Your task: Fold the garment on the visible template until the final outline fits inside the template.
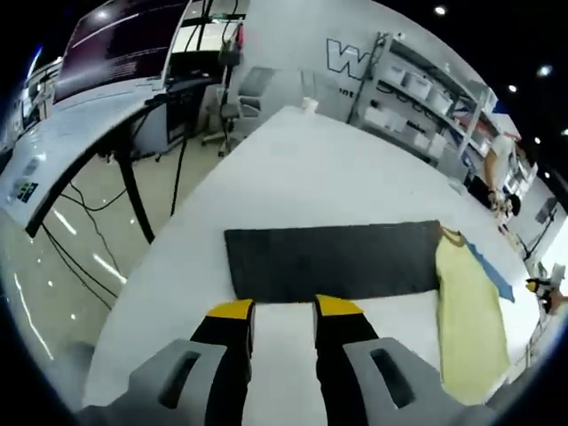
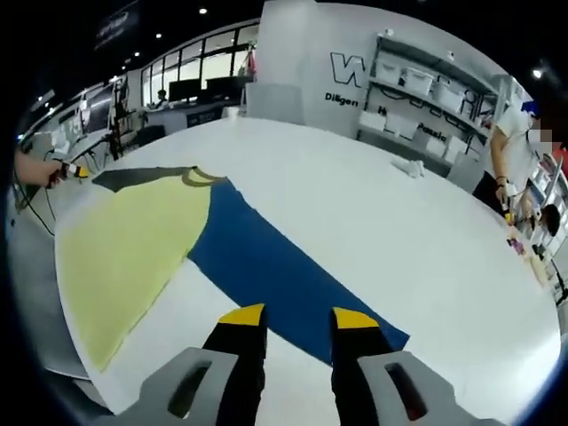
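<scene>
Your yellow garment [image 2: 124,257] lies flat on the white tabletop [image 2: 373,222], partly over the blue template [image 2: 275,275], with a dark grey mat [image 1: 333,259] touching its far side; the garment's outer edge runs close to the tabletop edge, while broad bare surface opens beyond the template. Your left tongs [image 1: 284,309] hover just short of the mat's near edge, jaws apart and holding nothing. Your right tongs [image 2: 298,316] hang over the template's near edge, also apart and holding nothing.
</scene>
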